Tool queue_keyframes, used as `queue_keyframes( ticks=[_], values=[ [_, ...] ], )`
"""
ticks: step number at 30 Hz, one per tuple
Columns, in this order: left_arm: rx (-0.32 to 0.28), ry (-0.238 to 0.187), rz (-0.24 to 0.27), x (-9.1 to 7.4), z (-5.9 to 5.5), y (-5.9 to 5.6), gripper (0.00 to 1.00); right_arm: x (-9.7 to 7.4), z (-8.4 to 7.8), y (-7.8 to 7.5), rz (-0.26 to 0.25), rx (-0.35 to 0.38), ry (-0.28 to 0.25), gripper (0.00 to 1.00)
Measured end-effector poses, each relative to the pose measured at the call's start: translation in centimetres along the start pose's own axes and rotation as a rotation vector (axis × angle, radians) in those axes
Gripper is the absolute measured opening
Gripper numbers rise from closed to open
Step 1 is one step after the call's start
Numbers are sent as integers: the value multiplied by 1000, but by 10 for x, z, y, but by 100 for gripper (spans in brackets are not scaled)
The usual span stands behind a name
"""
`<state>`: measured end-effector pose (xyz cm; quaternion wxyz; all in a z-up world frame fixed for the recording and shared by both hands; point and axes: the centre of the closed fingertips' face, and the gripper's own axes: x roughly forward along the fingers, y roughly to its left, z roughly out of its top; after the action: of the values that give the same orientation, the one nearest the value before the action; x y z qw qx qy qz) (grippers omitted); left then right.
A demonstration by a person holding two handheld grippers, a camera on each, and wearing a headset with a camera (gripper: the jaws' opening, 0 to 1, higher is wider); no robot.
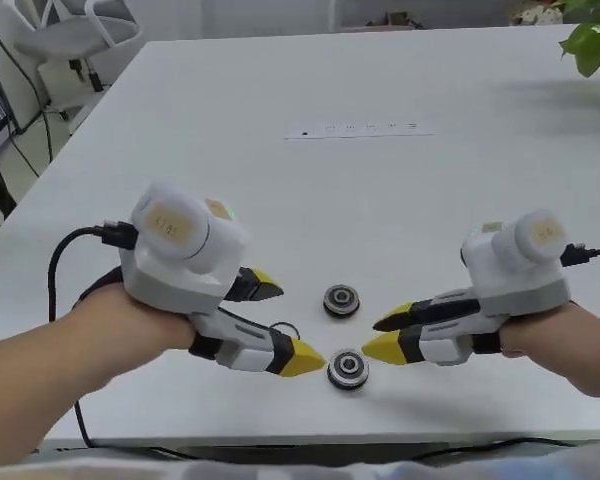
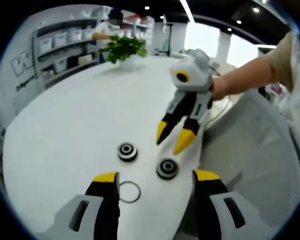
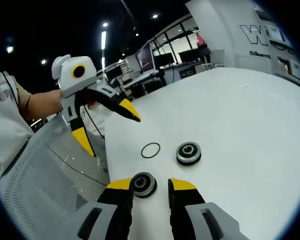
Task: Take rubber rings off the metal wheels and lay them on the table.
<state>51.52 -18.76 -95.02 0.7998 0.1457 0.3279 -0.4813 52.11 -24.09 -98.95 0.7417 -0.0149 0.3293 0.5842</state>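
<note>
Near the table's (image 1: 380, 200) front edge, one ring (image 2: 129, 191) already lies loose. Two wheels (image 1: 341, 300) remain, and I can't tell which is bare. My left gripper (image 1: 286, 322) is spread wide and empty beside the ring. My right gripper (image 3: 151, 184) is narrowly apart, with the nearer wheel (image 3: 143, 184) just ahead of its tips.

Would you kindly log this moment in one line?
left hand-held gripper open | right hand-held gripper open by near wheel | one rubber ring on table
</note>
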Motion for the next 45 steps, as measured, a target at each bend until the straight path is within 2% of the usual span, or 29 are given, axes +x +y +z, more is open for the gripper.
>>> queue_keyframes(
  ticks=[11,22,32,45],
  values=[
    [21,46,-29,14,-12,-4,57,6,-11,11,24,-45,27,28],
    [53,72,-60,28,-17,-12,52,12,-26,8,27,-102,57,28],
    [68,83,-70,39,-20,-16,47,14,-30,10,32,-153,60,25],
    [84,97,-91,51,-21,-22,35,18,-30,10,35,-189,62,22]
  ],
)
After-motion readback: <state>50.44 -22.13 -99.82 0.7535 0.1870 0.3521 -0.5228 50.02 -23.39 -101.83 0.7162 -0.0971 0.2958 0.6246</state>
